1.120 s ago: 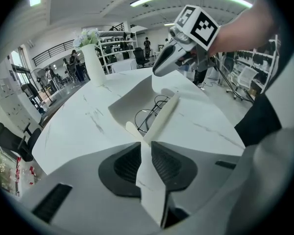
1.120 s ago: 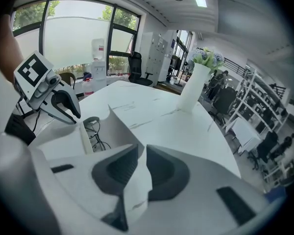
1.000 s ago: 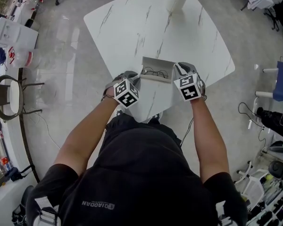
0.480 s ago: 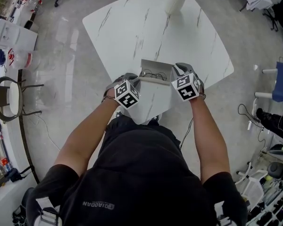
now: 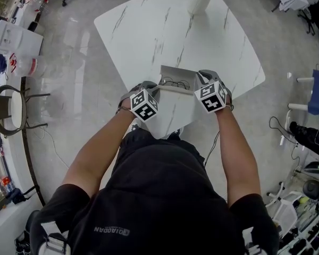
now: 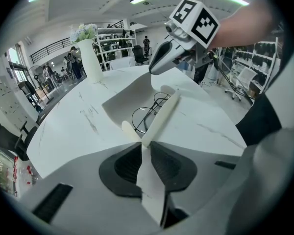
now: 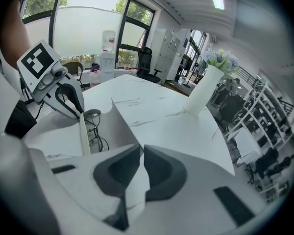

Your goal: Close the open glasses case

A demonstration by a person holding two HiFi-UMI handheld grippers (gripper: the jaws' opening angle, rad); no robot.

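The open glasses case (image 5: 176, 74) sits on the white worktop (image 5: 165, 31) directly between the two tongs, its thin lid flap (image 6: 164, 112) raised and running from one pair to the other. The left tongs (image 6: 143, 148) are clamped shut on the flap's left end and the right tongs (image 7: 141, 155) on its right end. The glasses (image 6: 149, 112) lie in the tray just beyond the flap, and a white vase (image 7: 203, 92) stands well beyond both tongs.
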